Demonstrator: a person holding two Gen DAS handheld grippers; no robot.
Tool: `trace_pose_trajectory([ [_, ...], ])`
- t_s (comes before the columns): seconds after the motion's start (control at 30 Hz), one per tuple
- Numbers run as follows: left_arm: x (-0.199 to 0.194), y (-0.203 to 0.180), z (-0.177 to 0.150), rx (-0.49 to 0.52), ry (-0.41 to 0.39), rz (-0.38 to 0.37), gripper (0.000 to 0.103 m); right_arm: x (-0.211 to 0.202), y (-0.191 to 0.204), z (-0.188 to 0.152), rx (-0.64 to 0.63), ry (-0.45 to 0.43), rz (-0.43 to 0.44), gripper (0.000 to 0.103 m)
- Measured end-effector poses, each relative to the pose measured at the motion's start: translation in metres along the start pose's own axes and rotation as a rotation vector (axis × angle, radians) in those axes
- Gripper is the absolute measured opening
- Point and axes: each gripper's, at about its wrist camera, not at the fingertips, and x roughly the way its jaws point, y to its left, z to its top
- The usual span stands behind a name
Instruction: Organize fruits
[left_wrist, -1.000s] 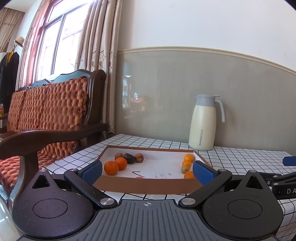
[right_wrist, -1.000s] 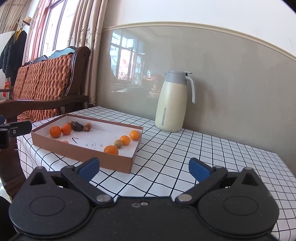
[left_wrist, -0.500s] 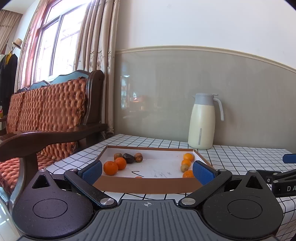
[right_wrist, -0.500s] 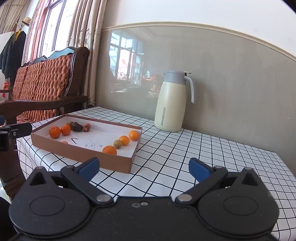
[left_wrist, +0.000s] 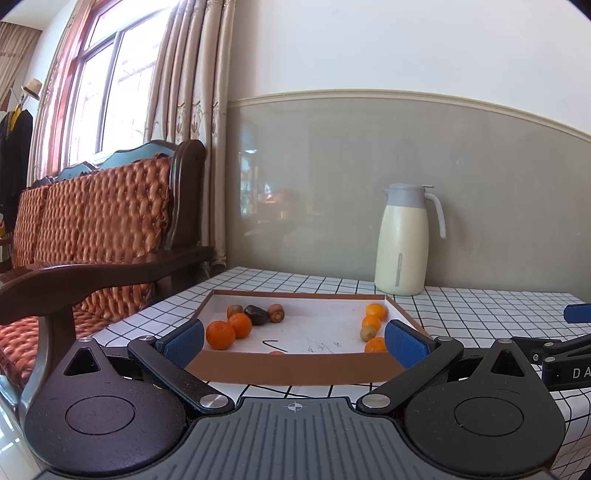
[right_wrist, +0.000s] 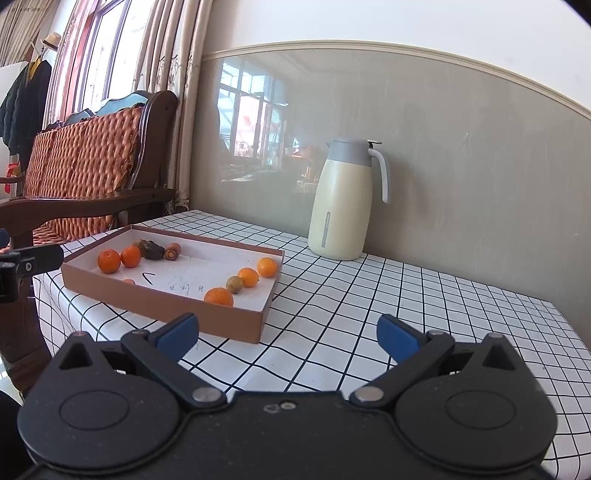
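Observation:
A shallow brown cardboard box (left_wrist: 291, 369) (right_wrist: 166, 314) with a white floor lies on the checked table. At its left end sit two oranges (left_wrist: 220, 334) (right_wrist: 109, 261), a dark fruit (left_wrist: 256, 314) (right_wrist: 153, 250) and two small brown fruits (left_wrist: 276, 312). Along its right side lie three oranges (left_wrist: 376, 311) (right_wrist: 248, 277) and one small greenish-brown fruit (left_wrist: 367, 333) (right_wrist: 234, 284). My left gripper (left_wrist: 293, 341) is open, just short of the box's near wall. My right gripper (right_wrist: 288, 332) is open above the bare tablecloth, right of the box. Neither holds anything.
A cream thermos jug (left_wrist: 403, 240) (right_wrist: 341, 199) with a grey lid stands by the grey wall behind the box. A wooden bench (left_wrist: 92, 236) with orange cushions stands left of the table. The table's right edge (right_wrist: 569, 325) is close.
Both views have shifted only slightly; the box and fruits lie where they were. Both grippers stay open and empty.

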Motion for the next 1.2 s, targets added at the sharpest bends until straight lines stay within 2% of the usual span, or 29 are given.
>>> trace_pose_trajectory([
  [1.2,-0.0003,-0.0018,-0.0001,-0.003,-0.001,0.006,0.103,0.0002,0.0007,0.0001,-0.003,-0.001,-0.001,0.097],
])
